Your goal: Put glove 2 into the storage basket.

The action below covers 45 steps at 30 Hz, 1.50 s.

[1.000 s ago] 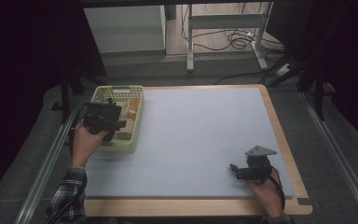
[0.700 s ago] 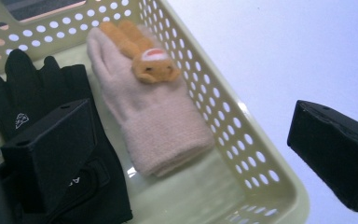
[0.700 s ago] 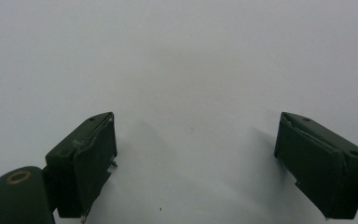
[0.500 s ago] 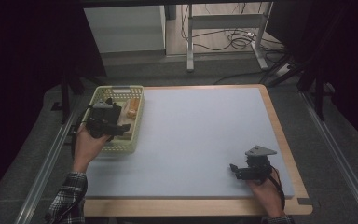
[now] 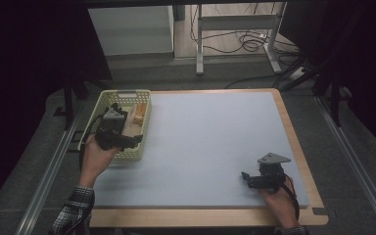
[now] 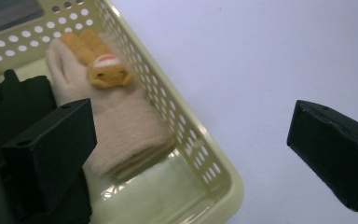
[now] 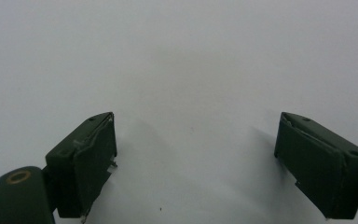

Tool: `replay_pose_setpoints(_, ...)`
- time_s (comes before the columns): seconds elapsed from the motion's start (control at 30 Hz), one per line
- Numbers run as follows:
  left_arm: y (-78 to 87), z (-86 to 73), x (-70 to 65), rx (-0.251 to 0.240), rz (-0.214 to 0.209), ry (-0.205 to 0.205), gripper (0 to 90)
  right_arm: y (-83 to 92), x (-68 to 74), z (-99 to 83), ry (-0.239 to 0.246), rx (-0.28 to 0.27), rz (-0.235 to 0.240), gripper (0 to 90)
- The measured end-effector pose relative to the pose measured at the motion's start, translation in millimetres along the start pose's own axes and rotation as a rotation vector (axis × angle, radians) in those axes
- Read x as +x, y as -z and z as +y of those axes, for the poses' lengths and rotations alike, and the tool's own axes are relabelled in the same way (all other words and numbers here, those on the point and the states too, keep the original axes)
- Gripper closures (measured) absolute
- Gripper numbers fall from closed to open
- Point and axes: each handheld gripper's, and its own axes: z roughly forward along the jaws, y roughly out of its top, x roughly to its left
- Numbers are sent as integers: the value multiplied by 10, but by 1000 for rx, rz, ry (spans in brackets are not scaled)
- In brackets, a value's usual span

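Note:
A pale yellow perforated basket stands at the table's left edge. Inside it lies a folded beige towel with a small orange plush toy on top, next to a folded black cloth. My left gripper hovers over the basket's near right corner, open, its jaws straddling the rim with nothing between them. My right gripper rests low on the blue mat near the front right, open and empty.
The blue mat covers a wooden table with its edge showing on the right. Metal rails run along both sides. A white cabinet and a metal frame with cables stand on the floor beyond the table.
My left gripper has drawn back toward the near end of the basket and lower. The right gripper has stayed in place.

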Motion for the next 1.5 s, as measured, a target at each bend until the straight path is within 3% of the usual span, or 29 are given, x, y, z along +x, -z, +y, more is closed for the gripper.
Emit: replay_pose_setpoints(1.5,-233,-78,-611,-59,-124,-89,18,0,2,0,0,-1,-1,125)
